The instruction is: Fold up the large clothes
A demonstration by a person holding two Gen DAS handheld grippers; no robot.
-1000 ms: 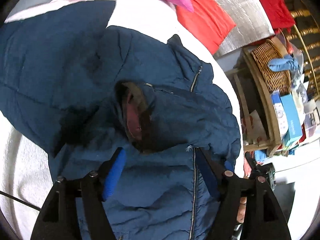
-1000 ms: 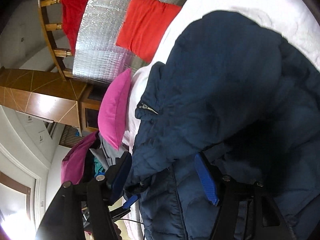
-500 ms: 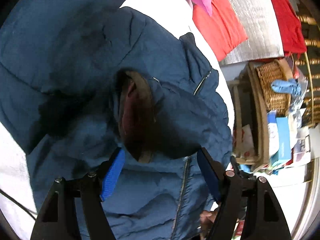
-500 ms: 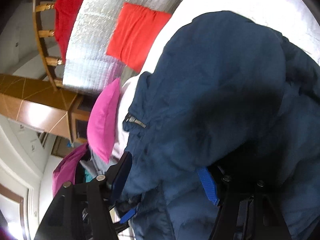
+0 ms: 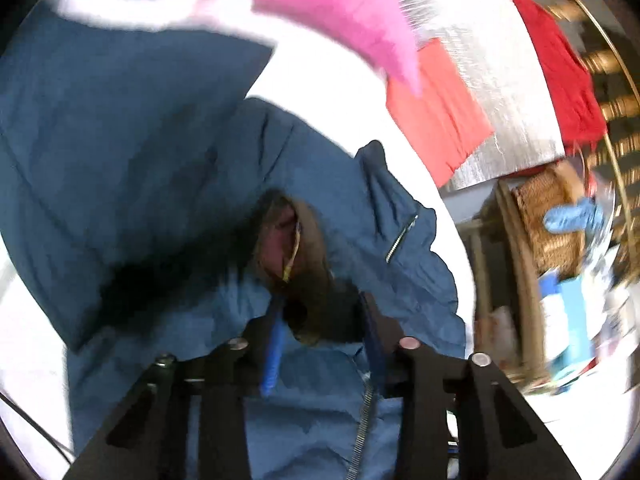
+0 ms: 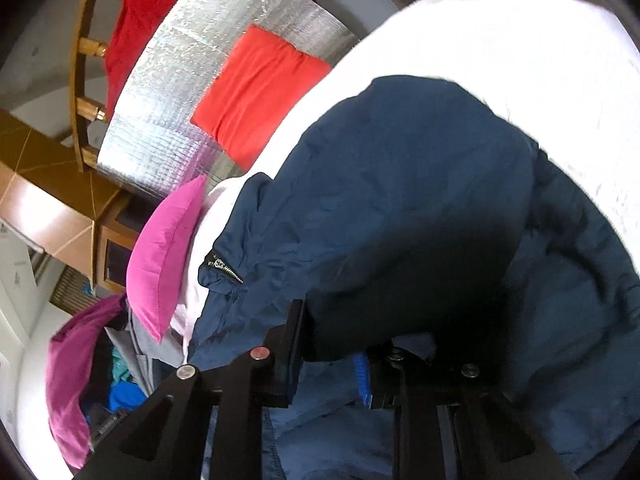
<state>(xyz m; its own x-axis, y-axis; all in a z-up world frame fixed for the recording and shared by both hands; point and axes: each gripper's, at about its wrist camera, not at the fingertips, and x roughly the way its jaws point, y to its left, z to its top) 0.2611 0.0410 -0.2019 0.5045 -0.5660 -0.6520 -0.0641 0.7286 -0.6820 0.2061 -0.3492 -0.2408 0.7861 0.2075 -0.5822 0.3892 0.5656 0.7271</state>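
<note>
Up close, the left tongs (image 5: 322,344) had pinched in around a dark bunched fold of the navy blue puffer jacket (image 5: 132,152), right at the brown-lined collar opening (image 5: 294,248), with fabric filling the narrow gap between the blue pads. Over on the other side, the right tongs (image 6: 330,354) were likewise clamped on a thick dark fold of that same jacket (image 6: 400,184), cloth spilling over the fingers so only a sliver of blue pad (image 6: 361,376) showed. The jacket lay spread across the white bed sheet (image 6: 500,40), its front zipper (image 5: 362,420) running down between the left fingers and a small pocket zipper (image 6: 224,266) showing near its edge in the right view. Just beyond the jacket sat a bright pink pillow (image 6: 164,256), blurred in the left view (image 5: 340,12). Further back, an orange-red pillow (image 6: 256,92) leaned on a silver quilted foil sheet (image 6: 176,92), with a red garment (image 6: 140,16) draped over a wooden frame (image 6: 82,64). Far off to the side, a wicker basket (image 5: 556,224) held a light blue cloth (image 5: 572,218), all smeared by motion.
</note>
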